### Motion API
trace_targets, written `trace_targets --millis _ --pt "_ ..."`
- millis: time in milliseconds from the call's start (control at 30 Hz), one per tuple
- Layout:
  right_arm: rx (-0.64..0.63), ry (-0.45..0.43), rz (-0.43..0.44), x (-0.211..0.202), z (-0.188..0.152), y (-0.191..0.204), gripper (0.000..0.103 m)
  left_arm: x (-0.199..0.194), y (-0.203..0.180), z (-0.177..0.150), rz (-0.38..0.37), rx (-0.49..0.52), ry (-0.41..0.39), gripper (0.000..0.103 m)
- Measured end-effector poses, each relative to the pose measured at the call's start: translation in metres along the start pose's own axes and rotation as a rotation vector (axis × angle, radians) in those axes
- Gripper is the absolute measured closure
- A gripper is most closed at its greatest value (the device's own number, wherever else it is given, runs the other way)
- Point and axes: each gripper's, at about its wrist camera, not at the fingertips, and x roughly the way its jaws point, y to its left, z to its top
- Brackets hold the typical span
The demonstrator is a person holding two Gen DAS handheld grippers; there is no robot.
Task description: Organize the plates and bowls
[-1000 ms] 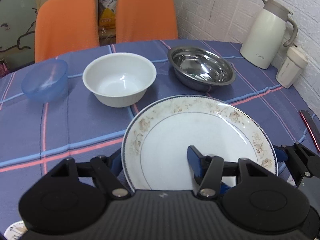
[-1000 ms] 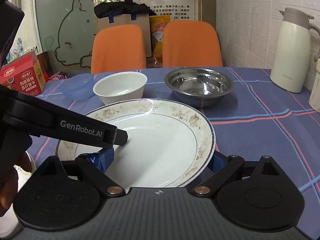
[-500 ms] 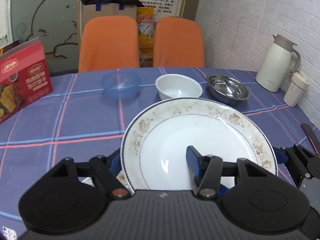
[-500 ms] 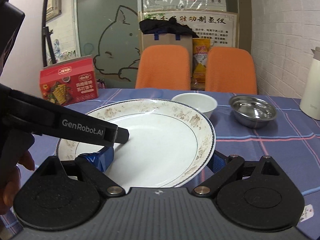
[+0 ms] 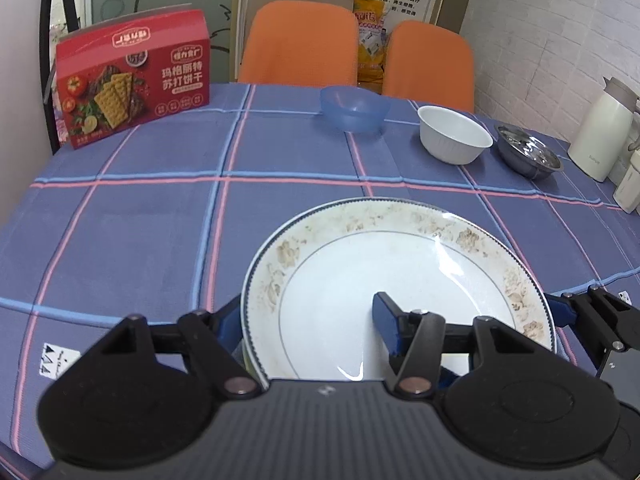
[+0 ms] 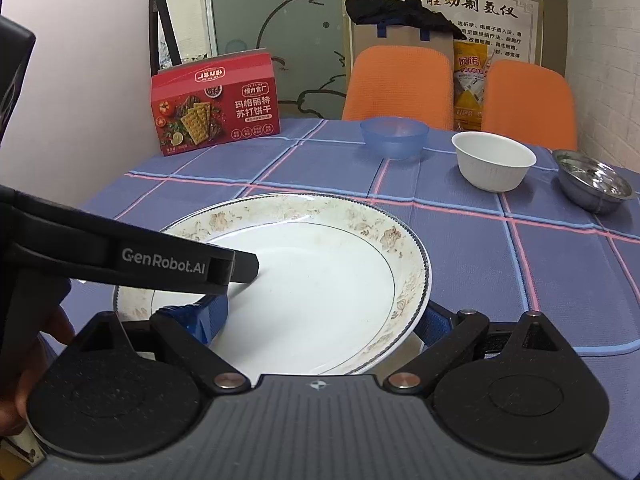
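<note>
A white plate with a brown floral rim (image 5: pixel 400 264) (image 6: pixel 320 272) hangs over the blue checked tablecloth (image 5: pixel 140 240). My left gripper (image 5: pixel 308 320) is shut on its near rim, one pad above and one below. The right gripper (image 6: pixel 316 320) is shut on the plate's other side and also shows at the right edge of the left wrist view (image 5: pixel 600 320). Three bowls stand in a row at the far side: a blue plastic bowl (image 5: pixel 354 108) (image 6: pixel 394 136), a white bowl (image 5: pixel 454 134) (image 6: pixel 494 160) and a steel bowl (image 5: pixel 528 156) (image 6: pixel 594 186).
A red cracker box (image 5: pixel 132 76) (image 6: pixel 216 104) stands at the far left of the table. A cream thermos (image 5: pixel 600 132) and a small cup (image 5: pixel 628 188) sit by the brick wall at right. Two orange chairs (image 5: pixel 300 44) are behind the table. A hand (image 6: pixel 24 360) holds the left gripper.
Both grippers have carried the plate leftward and back from the bowls, which now look smaller and further right. The cracker box has come fully into view. Both grips are unchanged.
</note>
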Motion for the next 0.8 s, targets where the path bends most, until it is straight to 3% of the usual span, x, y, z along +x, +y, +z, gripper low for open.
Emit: trace_targets --millis 267,533,800 --pt "-0.035 0.032 -0.010 0.004 -0.004 0.007 0.019 0.004 0.010 -0.013 -0.028 -0.012 0.003 0.042" --pt "-0.029 0.018 -0.026 -0.005 -0.004 0.000 0.020 -0.019 0.003 -0.005 -0.008 0.029 -0.110 0.032" --pt "-0.120 0.064 -0.039 -0.007 -0.009 -0.002 0.020 -0.024 -0.006 0.002 -0.020 0.036 -0.131 0.030"
